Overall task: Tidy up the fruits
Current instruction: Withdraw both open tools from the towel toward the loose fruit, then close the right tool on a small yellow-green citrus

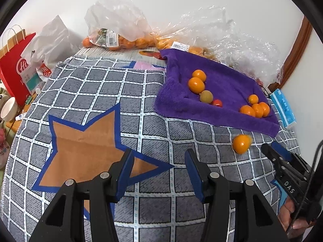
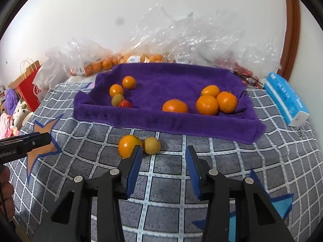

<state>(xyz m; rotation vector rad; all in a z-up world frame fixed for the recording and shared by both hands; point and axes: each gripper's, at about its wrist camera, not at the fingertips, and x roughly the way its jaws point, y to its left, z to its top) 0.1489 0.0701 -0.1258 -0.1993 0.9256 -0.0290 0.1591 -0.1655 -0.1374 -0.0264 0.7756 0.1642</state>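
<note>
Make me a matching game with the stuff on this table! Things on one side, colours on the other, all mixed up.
Things:
1. towel
2. paper bag
3. tissue pack
4. star on the cloth

Colours:
A. red
B. light blue and white
C. purple
D. brown with a blue edge

Pairs: 1-C, 2-A, 3-B, 4-D

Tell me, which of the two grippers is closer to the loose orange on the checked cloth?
Right. The right gripper has its fingertips just short of the loose orange, empty. The left gripper hangs open farther off, over the star pattern, the orange off to its side.
</note>
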